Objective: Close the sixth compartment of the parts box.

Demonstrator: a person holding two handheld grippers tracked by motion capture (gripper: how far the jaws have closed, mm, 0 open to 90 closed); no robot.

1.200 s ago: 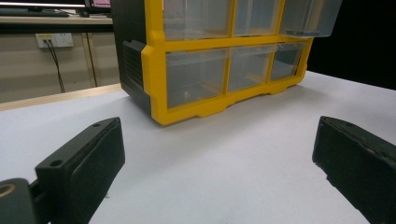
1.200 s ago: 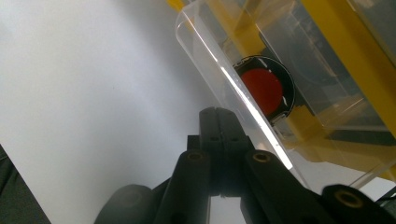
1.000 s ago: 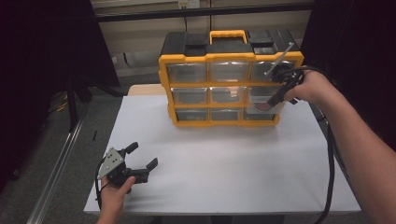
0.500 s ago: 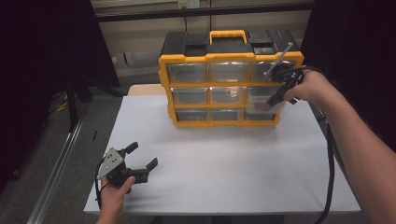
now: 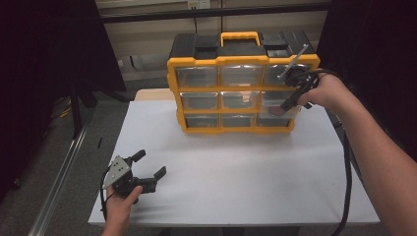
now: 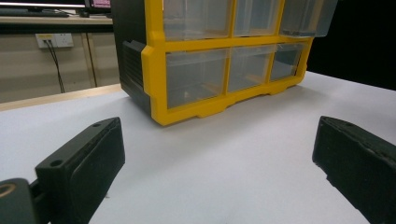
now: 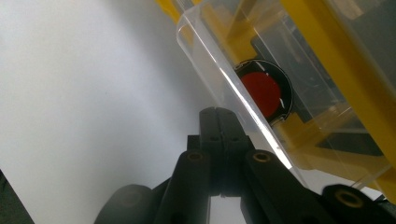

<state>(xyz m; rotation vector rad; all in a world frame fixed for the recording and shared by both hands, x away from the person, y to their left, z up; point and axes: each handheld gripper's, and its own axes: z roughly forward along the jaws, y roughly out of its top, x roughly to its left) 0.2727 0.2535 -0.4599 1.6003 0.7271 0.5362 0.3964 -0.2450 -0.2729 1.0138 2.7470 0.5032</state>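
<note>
White surface (image 5: 246, 167) carries a yellow organizer (image 5: 236, 81) at its far edge. Middle-row right drawer (image 7: 219, 70) is pulled partly out, with a red-and-black disc (image 7: 264, 93) inside. Right gripper (image 5: 290, 101) sits at the drawer front, fingers clenched together, grasping nothing. Left gripper (image 5: 147, 169) rests near the front-left edge, fingers released, well apart.

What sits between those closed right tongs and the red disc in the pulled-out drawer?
The drawer's clear front wall does. The right tongs, shut, rest against its outside, and the red disc lies just behind it, inside.
</note>
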